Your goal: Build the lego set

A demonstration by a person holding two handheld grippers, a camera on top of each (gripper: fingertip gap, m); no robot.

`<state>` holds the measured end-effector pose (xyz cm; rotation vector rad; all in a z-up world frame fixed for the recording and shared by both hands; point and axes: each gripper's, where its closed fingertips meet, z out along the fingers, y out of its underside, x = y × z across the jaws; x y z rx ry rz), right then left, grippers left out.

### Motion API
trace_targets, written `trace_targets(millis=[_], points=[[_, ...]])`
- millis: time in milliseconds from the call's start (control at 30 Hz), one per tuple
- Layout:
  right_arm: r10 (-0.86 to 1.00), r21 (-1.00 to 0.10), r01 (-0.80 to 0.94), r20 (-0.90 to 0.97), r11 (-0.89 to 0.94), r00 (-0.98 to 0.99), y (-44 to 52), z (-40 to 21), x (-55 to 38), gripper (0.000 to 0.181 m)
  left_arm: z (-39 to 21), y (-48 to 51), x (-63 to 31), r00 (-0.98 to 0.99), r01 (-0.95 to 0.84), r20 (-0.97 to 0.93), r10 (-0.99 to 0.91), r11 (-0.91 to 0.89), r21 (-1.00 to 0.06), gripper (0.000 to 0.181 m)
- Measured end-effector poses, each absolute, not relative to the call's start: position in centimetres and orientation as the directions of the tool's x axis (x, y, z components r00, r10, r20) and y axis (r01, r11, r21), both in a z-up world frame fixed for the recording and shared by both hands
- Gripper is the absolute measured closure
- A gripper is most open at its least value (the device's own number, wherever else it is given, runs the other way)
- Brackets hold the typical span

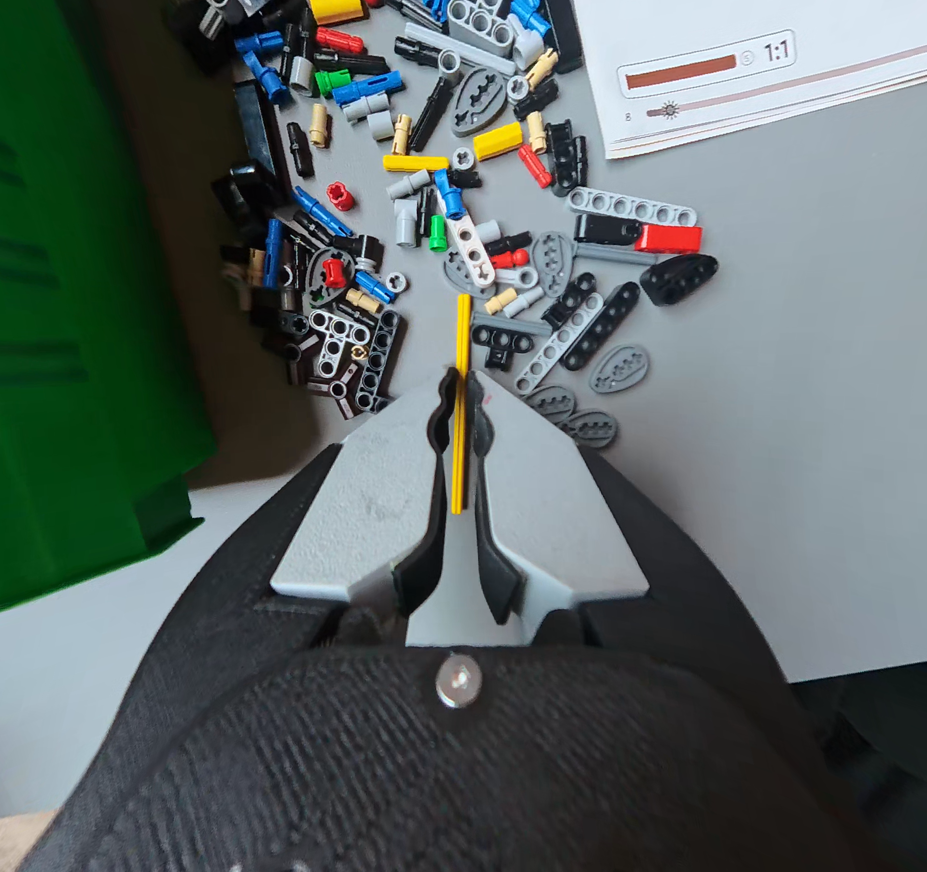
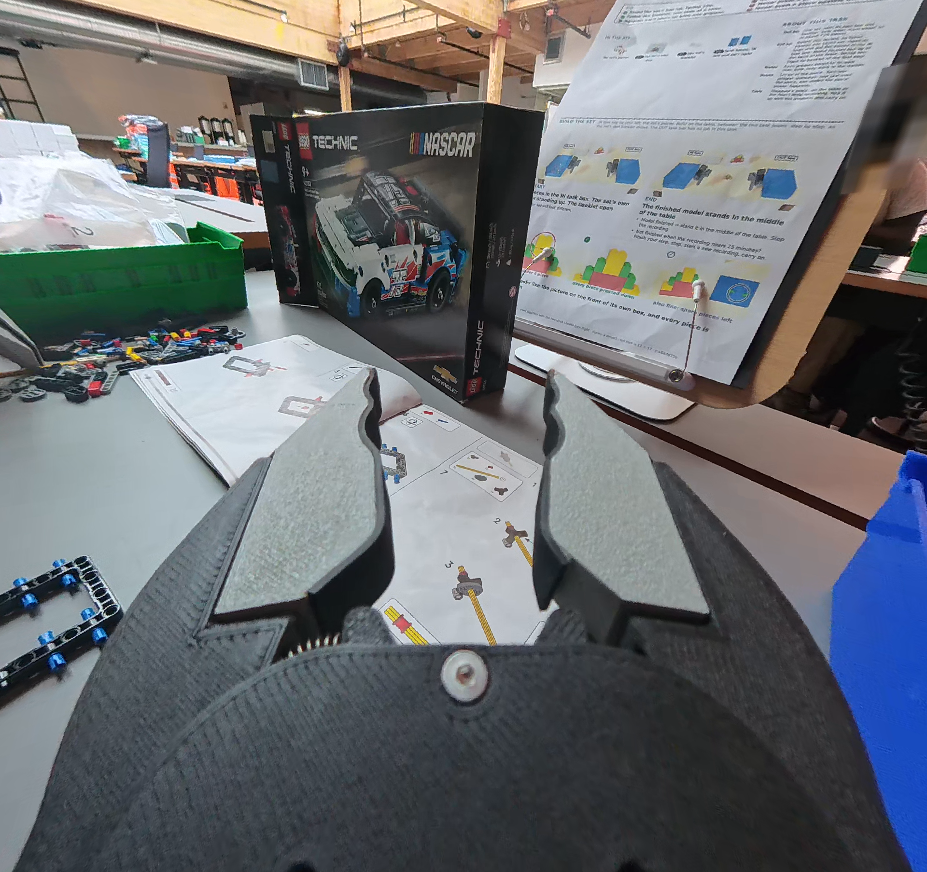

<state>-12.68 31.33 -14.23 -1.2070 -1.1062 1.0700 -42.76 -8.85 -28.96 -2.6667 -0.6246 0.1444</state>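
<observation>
My left gripper (image 1: 462, 381) is clamped on a thin yellow axle (image 1: 460, 411); the axle runs lengthwise between the pads and sticks out past the tips, above the pile of loose parts (image 1: 451, 186) on the grey table (image 1: 777, 396). I can't tell whether its far end touches anything. My right gripper (image 2: 460, 396) is spread wide with nothing in it, hanging over the open booklet (image 2: 451, 487).

Near the booklet's left side lies a black frame (image 2: 55, 612) with blue pins, cut off by the picture's edge. A blue bin (image 2: 883, 647) sits to the booklet's right, only partly in view. Just behind the booklet stands the dark set box (image 2: 396, 246), printed with a race car picture and brand marks. Right of the box, a printed sheet (image 2: 702, 171) with text and coloured diagrams leans on a stand; its small print is too blurred to make out. Left of the box is a green bin (image 2: 120, 276), the parts pile in front of it.
</observation>
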Motion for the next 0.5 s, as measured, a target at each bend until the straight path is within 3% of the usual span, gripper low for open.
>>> trace_targets(millis=[333, 500], points=[[0.988, -0.998, -0.032, 0.053, 0.058, 0.147, 31.4, -14.0, -12.5, 0.119, -23.9, -8.3, -42.3, 0.914, 0.333, -0.057, 0.403, -0.821, -0.464, 0.18], [0.987, -0.997, -0.032, 0.058, 0.063, 0.147, 31.3, -14.0, -12.5, 0.119, -20.3, -4.2, -36.7, 0.97, 0.209, 0.007, 0.245, -0.813, -0.543, 0.179]])
